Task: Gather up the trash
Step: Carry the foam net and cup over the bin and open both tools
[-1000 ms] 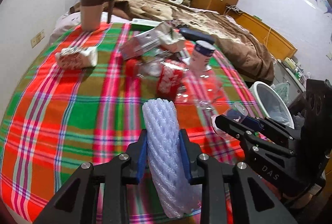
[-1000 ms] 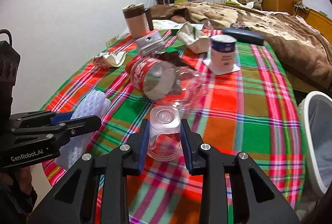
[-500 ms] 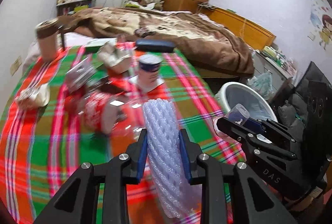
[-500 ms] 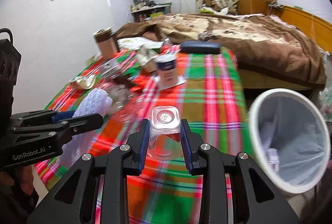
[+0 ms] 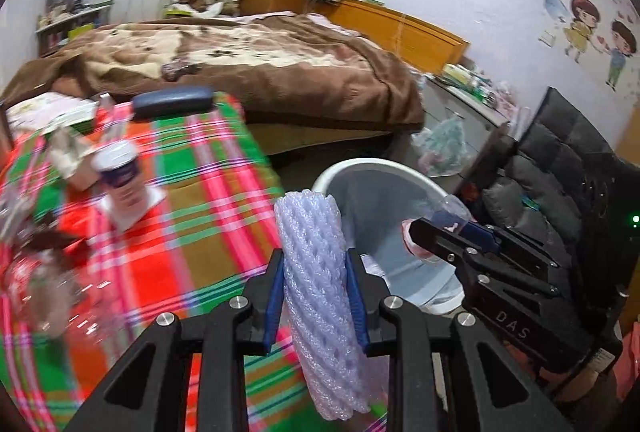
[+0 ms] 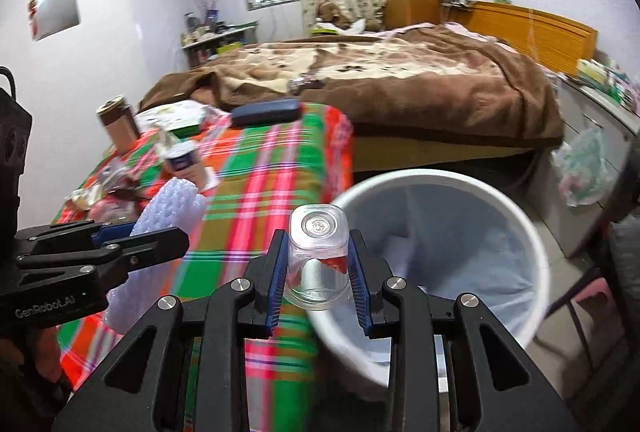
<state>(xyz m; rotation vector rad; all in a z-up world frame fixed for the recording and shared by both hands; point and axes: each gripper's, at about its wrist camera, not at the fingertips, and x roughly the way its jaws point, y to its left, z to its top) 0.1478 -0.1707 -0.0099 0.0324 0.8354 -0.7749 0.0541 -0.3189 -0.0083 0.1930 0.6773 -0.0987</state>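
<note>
The left hand-held gripper (image 5: 314, 292) is clamped on a white foam net sleeve (image 5: 320, 296), which stands nearly upright between the blue pads, its top rising well above them and its lower end hanging below. In the left wrist view the sleeve sits over the right edge of the worktop (image 5: 180, 216), which is covered in a red, green and pink plaid cloth, with the white trash bin (image 5: 372, 167) just behind and to its right. The right hand-held gripper (image 6: 318, 274) grips a small clear plastic cup (image 6: 318, 260), held with its base toward the camera and its sides pinched between the blue pads. In the right wrist view the cup hangs at the near left rim of the bin, beside the worktop's edge, and the bin's grey-lined opening spreads out to the right of it. Farther back on the worktop stand a white cup with a blue label (image 6: 185, 163), a dark glasses case (image 6: 266, 111) at the far edge, a brown lidded cup (image 6: 118, 125), and a blurred cluster of crumpled wrappers and a clear bottle (image 6: 108, 199) on the left. Beyond the worktop is a bed under a brown blanket (image 6: 400, 83).
</note>
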